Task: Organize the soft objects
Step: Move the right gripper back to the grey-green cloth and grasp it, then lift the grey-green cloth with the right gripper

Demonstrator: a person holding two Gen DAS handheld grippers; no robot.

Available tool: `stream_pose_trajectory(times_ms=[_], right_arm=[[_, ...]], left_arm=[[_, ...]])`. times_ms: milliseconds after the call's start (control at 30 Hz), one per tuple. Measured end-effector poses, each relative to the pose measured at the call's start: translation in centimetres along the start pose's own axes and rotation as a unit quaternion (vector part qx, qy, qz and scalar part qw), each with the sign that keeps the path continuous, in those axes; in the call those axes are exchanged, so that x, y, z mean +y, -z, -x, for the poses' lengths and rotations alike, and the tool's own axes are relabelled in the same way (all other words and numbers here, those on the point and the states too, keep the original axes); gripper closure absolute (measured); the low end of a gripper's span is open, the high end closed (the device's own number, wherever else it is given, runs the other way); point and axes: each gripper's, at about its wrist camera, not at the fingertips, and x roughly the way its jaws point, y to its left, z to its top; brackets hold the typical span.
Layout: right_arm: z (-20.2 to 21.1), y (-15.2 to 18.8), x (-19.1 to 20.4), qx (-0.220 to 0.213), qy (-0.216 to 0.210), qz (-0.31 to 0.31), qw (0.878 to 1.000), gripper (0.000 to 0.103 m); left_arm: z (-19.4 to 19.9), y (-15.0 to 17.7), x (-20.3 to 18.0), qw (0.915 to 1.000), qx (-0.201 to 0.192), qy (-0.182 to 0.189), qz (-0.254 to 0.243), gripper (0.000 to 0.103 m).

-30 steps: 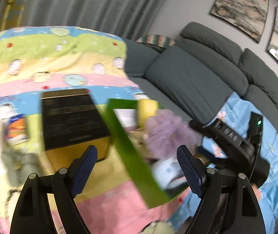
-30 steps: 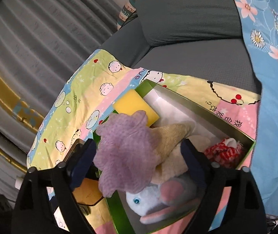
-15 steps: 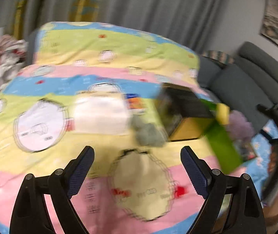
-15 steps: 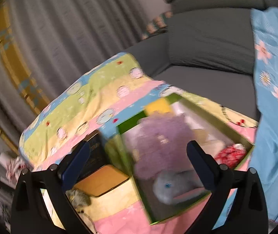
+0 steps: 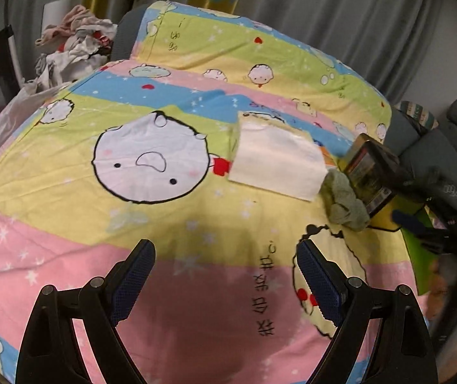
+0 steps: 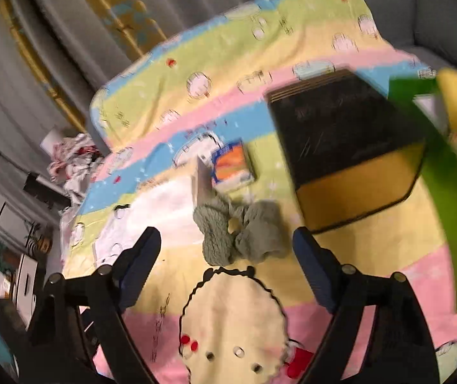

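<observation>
A grey-green knitted piece (image 6: 241, 233) lies crumpled on the cartoon blanket (image 6: 372, 252). My right gripper (image 6: 227, 249) hovers just short of it. Its jaws are closing, the pads stand clear of the wool, and nothing is held. In the left wrist view the same knitted piece (image 5: 345, 201) rests against a black and yellow box (image 5: 372, 176), beside a white tissue pack (image 5: 276, 160). My left gripper (image 5: 225, 265) stands open and empty over the bare pink stripe. The green box (image 6: 446, 176) with a yellow sponge (image 6: 452, 96) sits blurred at the right edge.
A small orange and blue packet (image 6: 231, 166) lies behind the knitted piece. The black and yellow box (image 6: 350, 147) stands between it and the green box. A heap of clothes (image 5: 75, 44) is at the far left, with grey curtains (image 5: 340, 16) behind and a grey sofa (image 5: 446, 147) at right.
Both views have swung left, away from the green box onto the blanket. The purple puff once between my right fingers stayed in the box. The knitted piece now lies before the right gripper.
</observation>
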Motion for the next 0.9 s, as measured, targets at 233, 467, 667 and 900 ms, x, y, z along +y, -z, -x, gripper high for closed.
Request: stream_pose_trajectory(times_ms=[233,467,667,900], right_arm=[[-4.6,0.7,-0.1,0.022,0.054,0.018,0.998,0.035],[-4.1,1.5,0.8,0.028,0.053,0.067,0.996,0.08],[-1.8,3.9,3.5,0.085,-0.002,0.142,0.986,0.082],[-1.8,7.0,6.5,0.169,-0.073,0.226,0.956,0.073]], left_arm=[[-0.2,-0.1,1.0,0.9998,0.008,-0.017,0.006,0.013],[-0.1,-0.2,1.2,0.9998,0.013,-0.015,0.009,0.013],[0.3,-0.3,1.3,0.9998,0.008,-0.014,0.009,0.013],[0.3,-0.4,1.6,0.9997,0.013,-0.005,0.02,0.013]])
